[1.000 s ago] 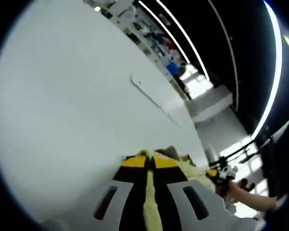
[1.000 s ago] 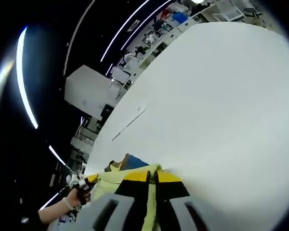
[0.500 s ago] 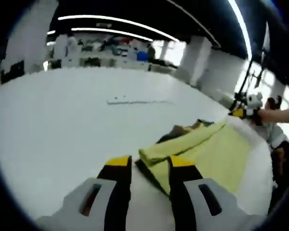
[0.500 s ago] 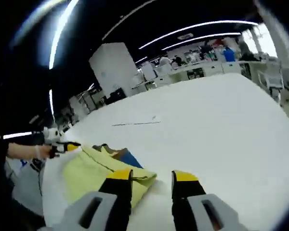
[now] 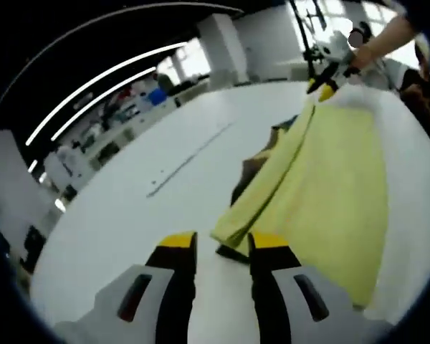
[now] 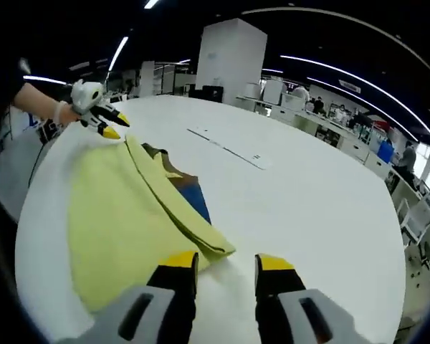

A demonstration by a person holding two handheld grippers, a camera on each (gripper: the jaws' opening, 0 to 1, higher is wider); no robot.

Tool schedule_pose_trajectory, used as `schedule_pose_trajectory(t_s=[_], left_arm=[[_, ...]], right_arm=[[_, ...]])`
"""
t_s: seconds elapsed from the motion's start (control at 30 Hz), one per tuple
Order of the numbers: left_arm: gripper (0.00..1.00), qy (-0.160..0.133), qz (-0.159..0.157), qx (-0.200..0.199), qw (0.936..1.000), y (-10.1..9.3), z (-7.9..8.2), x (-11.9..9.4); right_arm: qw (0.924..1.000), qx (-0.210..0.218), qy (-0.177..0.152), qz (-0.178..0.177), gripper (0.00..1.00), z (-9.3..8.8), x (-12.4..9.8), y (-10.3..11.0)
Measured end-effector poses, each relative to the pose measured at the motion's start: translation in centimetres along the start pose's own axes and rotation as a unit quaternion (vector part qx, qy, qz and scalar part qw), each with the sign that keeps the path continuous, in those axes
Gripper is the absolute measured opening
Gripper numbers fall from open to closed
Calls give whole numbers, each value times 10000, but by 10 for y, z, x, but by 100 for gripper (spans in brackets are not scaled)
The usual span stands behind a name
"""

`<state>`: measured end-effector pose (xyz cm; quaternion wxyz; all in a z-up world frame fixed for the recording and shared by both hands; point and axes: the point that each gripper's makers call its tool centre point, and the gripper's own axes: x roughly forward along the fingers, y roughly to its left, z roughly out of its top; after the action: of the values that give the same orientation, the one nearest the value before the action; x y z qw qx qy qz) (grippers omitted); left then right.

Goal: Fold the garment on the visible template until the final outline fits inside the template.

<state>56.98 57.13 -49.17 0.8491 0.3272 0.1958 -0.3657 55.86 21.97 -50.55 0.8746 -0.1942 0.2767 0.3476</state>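
Left gripper: jaws apart, nothing held. Yellow garment lies folded on white table, its corner just ahead of tips; dark line beyond.

Right gripper: jaws apart, empty. Garment ahead-left w/ blue patch showing; its corner near tips.

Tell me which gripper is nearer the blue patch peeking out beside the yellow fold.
Right. The right gripper sits open just short of the fold's near end, with the blue patch slightly ahead. The left gripper is at the far end of the yellow garment.
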Motion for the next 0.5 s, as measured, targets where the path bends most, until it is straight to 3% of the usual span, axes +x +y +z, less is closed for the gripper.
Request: schedule_pose_trajectory(t_s=[0.1, 0.17, 0.23, 0.27, 0.5], left_arm=[[24, 150, -173, 544, 9983, -8, -2, 6], [23, 275, -117, 861, 9958, -6, -6, 11], [18, 292, -160, 830, 9960, -8, -7, 15], [16, 373, -128, 1181, 9922, -5, -7, 15], [3, 349, -140, 1060, 9937, 0, -5, 22]], right_arm=[[9999, -109, 47, 51, 29, -1, 4, 0], [9997, -214, 118, 100, 29, -3, 7, 1], [9995, -262, 126, 141, 28, -3, 8, 2], [9993, -317, 146, 146, 28, -3, 9, 2], [9987, -468, 159, 118, 20, -3, 14, 1]])
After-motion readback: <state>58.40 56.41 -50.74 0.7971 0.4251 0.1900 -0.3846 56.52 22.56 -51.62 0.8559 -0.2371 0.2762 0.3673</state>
